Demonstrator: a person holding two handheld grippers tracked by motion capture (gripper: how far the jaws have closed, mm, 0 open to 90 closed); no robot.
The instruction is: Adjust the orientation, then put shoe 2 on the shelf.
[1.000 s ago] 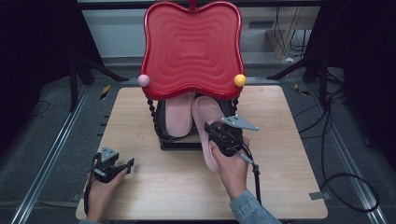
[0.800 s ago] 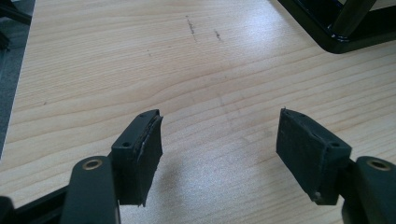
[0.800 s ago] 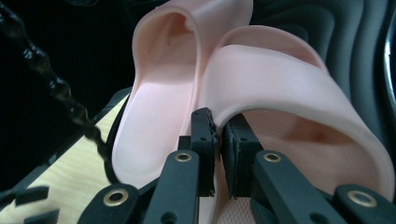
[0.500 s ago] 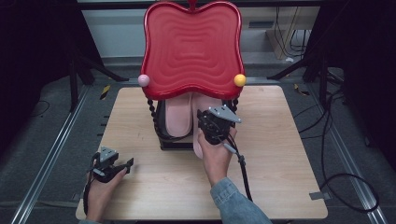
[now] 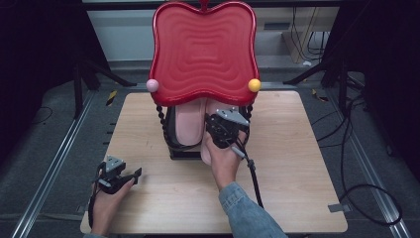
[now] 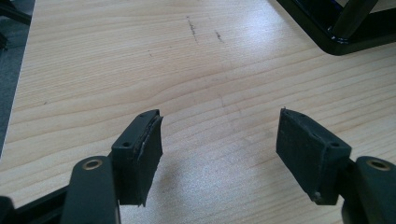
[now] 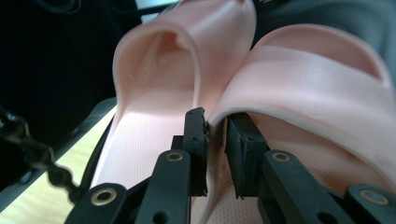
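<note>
So the left gripper (image 5: 132, 174) sits low on the wooden table (image 5: 297, 188), jaws wide apart with nothing between them. Over at the black rack (image 5: 173, 148) (under that red tray (image 5: 204, 49)), the right gripper (image 7: 215, 135) is pinched on the edge of the right pink slipper (image 7: 317, 88), touching the left slipper (image 7: 154, 84)

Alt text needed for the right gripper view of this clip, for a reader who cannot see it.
The right gripper's two black jaws are closed on the side edge of a pink slide sandal, right beside a second pink sandal. A black beaded post and a strip of wooden table show at lower left.
</note>
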